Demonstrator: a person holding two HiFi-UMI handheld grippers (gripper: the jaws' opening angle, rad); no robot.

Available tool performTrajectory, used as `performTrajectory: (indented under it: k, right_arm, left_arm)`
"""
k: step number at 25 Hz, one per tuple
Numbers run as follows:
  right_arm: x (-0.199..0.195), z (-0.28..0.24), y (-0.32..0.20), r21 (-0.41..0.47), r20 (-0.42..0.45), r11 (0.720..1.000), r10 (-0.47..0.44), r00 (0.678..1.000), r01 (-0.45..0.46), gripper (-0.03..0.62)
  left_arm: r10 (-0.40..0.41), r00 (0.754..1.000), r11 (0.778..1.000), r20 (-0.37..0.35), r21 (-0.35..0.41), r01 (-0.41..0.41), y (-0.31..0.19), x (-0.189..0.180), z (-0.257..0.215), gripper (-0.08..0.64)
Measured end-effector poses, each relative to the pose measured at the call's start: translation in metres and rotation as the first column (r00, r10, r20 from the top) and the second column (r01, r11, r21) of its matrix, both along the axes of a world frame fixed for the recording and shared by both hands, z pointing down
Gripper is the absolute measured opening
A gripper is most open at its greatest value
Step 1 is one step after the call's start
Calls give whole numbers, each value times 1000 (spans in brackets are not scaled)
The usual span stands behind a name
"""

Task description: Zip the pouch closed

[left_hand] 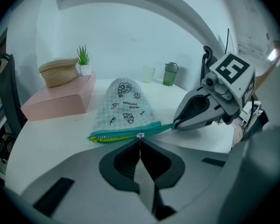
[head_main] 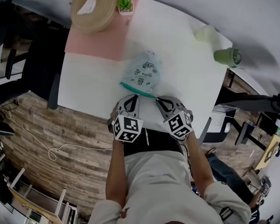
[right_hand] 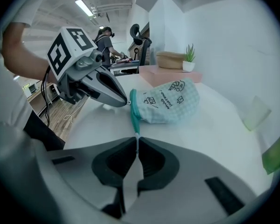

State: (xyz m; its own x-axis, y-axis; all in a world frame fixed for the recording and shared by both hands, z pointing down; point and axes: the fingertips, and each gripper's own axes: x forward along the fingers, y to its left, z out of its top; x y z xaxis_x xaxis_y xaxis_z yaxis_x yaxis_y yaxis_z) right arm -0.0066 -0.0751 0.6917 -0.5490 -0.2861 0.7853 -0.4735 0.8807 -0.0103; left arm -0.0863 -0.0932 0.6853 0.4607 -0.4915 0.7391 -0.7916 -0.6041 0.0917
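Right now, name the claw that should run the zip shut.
Left. The left claw is shut on the pull, with the open, yellow-lined stretch of the pouch just beside it. The right claw is shut on the zip end, anchoring it.

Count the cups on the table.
2: a pale translucent cup at the far edge of the table, and a green lidded tumbler just right of it. None looks hidden.

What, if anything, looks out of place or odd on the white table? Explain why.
Only the pale-green checked fabric pouch: beyond the pull pinched in the left gripper, its teal zip gapes, showing yellow lining. Nothing looks spilled or damaged.
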Motion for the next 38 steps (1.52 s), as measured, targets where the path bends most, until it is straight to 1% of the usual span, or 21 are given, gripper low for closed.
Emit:
performTrajectory:
  k: [7,24,30,38]
  right_arm:
    - [4,3,2,-6,-9,1000,13,1000,-13,17]
    - [13,3,0,-6,-35,999,46,998,-46,17]
    - [10,2,-3,2,-34,999,52,998,-52,17]
    - [10,5,-2,23,-59,996,85,995,-84,20]
  left_arm:
    - [-29,999,1000,13,4,29,-7,-17,0,-2]
    - [-69,997,998,38,18,68,-23,-54,0,-2]
    - [-64,997,998,45,25,63,-28,-59,2,0]
    - [-58,998,998,25,21,58,-25,-58,8,2]
